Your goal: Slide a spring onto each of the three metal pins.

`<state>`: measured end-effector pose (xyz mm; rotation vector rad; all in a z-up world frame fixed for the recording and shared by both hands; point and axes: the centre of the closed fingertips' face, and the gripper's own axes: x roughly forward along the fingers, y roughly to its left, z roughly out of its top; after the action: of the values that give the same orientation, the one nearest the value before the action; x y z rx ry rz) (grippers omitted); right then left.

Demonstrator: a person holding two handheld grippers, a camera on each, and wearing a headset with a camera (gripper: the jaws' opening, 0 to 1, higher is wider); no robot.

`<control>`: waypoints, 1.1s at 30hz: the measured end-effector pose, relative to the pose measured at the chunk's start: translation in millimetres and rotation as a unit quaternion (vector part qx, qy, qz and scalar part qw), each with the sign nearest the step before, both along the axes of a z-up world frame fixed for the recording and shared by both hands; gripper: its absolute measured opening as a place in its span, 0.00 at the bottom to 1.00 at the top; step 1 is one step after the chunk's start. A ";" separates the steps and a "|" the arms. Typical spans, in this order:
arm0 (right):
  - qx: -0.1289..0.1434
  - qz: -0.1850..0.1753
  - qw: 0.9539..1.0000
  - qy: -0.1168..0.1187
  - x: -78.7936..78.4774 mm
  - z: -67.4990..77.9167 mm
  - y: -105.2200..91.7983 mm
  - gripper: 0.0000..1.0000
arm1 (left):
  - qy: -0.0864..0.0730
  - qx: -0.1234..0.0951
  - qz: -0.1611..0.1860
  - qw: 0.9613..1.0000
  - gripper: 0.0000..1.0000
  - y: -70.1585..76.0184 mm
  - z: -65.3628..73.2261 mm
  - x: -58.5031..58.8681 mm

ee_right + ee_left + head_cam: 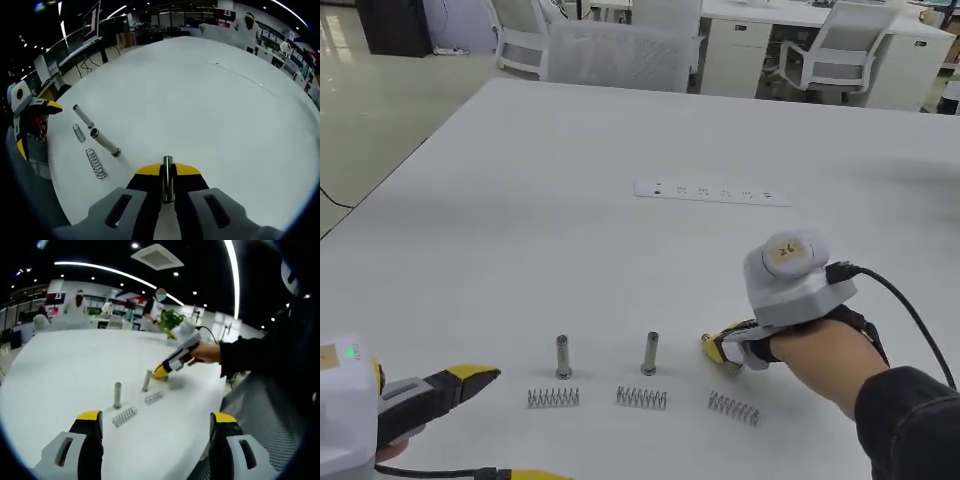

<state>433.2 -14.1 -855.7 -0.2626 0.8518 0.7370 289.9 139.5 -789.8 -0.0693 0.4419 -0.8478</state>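
The right claw (168, 172) pinches a short silvery metal pin (168, 185), seemingly just above the white bench (620, 140). Two upright pins (562, 356) stand behind three coiled wire springs (641, 398). The left claw (156, 416) gapes wide.

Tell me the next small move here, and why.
Probably ease the open left gripper forward onto the nearest spring and close on it. The right gripper is shut on the third pin, so it cannot fetch a spring itself. The two standing pins are bare, and the other springs also lie loose.
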 end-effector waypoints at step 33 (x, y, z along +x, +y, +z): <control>0.009 0.008 1.000 -0.024 -22.8 32.0 -7.2 0.05 | -0.004 0.000 -0.005 1.000 0.85 -2.4 1.2 -1.9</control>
<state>410.4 -21.2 -823.7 -0.2707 0.7973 0.7495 288.0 137.1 -788.7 -0.0642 0.4350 -0.8572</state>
